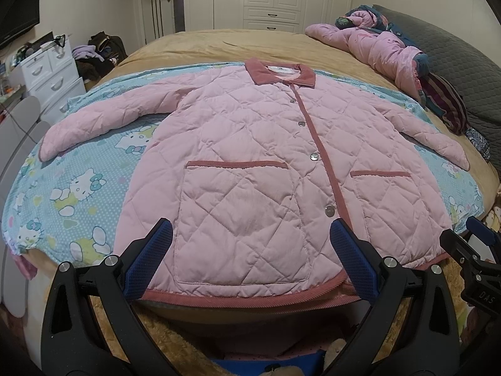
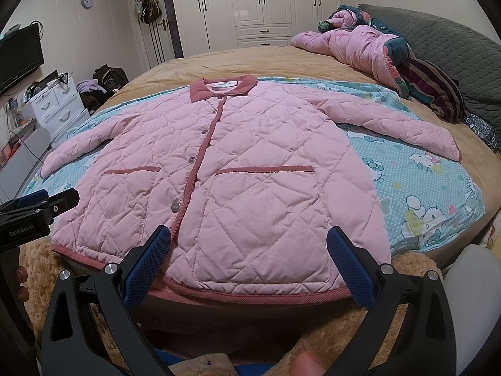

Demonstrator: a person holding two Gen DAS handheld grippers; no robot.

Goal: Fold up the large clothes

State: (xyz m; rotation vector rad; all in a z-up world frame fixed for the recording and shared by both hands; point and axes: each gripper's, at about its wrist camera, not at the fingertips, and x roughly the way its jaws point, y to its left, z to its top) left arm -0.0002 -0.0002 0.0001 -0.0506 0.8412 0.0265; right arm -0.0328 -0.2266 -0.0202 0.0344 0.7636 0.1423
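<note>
Jacket (image 1: 250,163) flat on sheet (image 1: 87,181), buttoned, sleeves out. Left gripper (image 1: 250,257) and right gripper (image 2: 249,257) both agape at hem, empty. Risk: thick quilting slips from shallow pinch; sheet bunches if snagged too.

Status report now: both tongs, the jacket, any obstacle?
Left tongs open, right tongs open, both at hem. Pink quilted jacket flat, buttoned, sleeves spread, unfolded. Nothing on it.
</note>
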